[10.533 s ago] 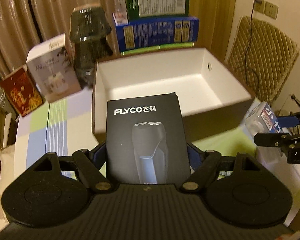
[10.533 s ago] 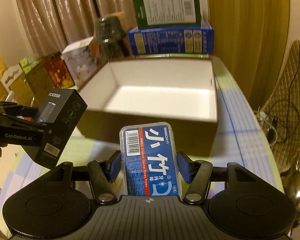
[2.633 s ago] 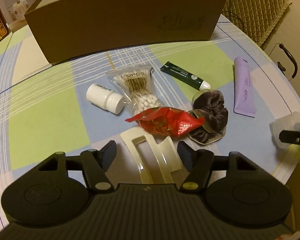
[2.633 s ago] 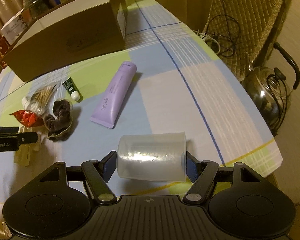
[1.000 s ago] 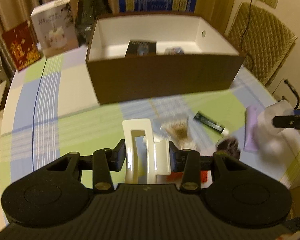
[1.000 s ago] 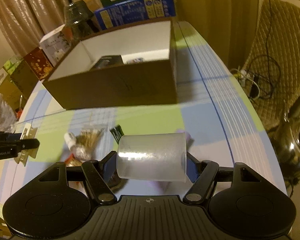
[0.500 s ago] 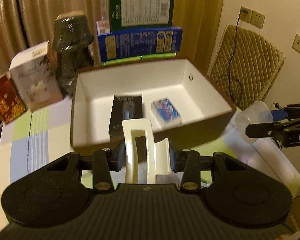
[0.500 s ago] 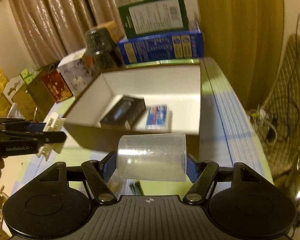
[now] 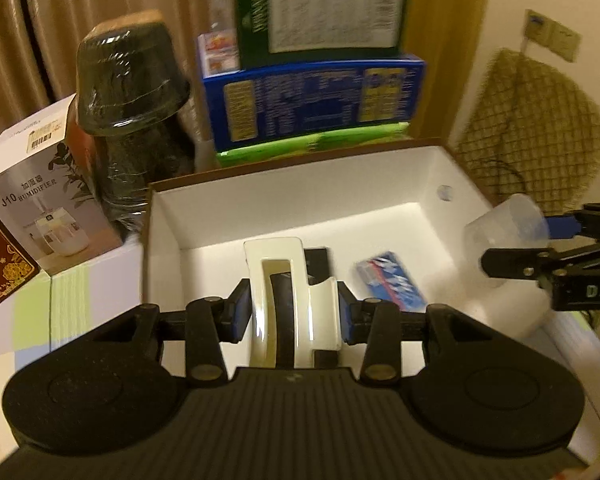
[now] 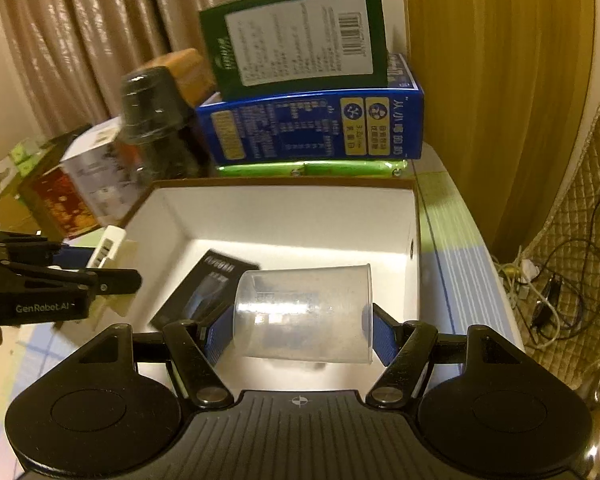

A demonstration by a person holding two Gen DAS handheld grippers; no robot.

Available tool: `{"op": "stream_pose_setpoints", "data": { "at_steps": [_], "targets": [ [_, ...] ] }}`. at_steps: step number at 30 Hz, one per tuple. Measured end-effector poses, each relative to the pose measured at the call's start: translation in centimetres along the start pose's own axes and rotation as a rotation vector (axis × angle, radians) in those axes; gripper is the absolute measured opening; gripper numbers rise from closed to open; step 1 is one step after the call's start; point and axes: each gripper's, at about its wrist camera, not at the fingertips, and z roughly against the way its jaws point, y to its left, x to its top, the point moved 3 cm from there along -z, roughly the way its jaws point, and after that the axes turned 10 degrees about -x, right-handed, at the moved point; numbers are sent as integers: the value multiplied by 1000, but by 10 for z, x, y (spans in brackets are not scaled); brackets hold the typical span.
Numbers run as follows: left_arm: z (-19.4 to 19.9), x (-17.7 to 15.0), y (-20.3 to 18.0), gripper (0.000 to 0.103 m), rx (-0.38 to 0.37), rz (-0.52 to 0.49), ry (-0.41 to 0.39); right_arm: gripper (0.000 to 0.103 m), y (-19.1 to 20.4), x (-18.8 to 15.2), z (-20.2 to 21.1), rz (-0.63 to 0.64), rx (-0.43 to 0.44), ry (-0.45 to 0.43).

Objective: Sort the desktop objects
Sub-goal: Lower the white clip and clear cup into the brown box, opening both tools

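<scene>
Two grippers hang over the same open cardboard box (image 9: 452, 184), and we hold one in each hand. Our left gripper (image 9: 290, 306) has its blue pads pressed on a cream hair claw clip (image 9: 292, 300), which stands up between the fingers above the box's left half. Our right gripper (image 10: 300, 326) is clamped wider, on a clear plastic cup (image 10: 304, 314) lying on its side with its mouth to the right, above the box's near right part.

Inside, on the white floor of the box, we see a black shaver box (image 10: 208, 284) lying flat and, to its right in the left wrist view, a blue-and-white dental floss pick case (image 9: 392, 284); the two lie near each other but apart.

The box sits on a table under a checked cloth (image 10: 456, 264) of green, pale blue and white squares. Behind the box a long blue carton (image 10: 312, 128) lies on a flat green pack (image 10: 312, 169), and a dark green box (image 10: 300, 36) leans upright on top. To the left stand a dark jar wrapped in clear film (image 9: 128, 92), a white humidifier box (image 9: 48, 196) and a red box with gold print (image 9: 0, 260).

Beige curtains (image 10: 80, 32) hang behind the table and a mustard-yellow curtain (image 10: 500, 80) hangs to their right. A quilted olive chair back (image 9: 536, 128) stands to the right, with wall sockets (image 9: 552, 36) above it and tangled cables (image 10: 556, 280) on the floor.
</scene>
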Motion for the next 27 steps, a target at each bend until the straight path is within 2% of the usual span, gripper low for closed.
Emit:
{"op": "stream_pose_setpoints", "data": {
  "at_steps": [5, 12, 19, 27],
  "targets": [
    [-37, 14, 35, 37, 28, 34, 34, 67, -5, 17, -40, -7, -36, 21],
    [-84, 25, 66, 37, 56, 41, 84, 67, -15, 29, -88, -25, -69, 66],
    [-112, 32, 71, 36, 117, -50, 111, 67, -13, 24, -117, 11, -93, 78],
    [-122, 35, 69, 34, 104, -62, 116, 67, -6, 27, -129, 41, -112, 72]
  ]
}}
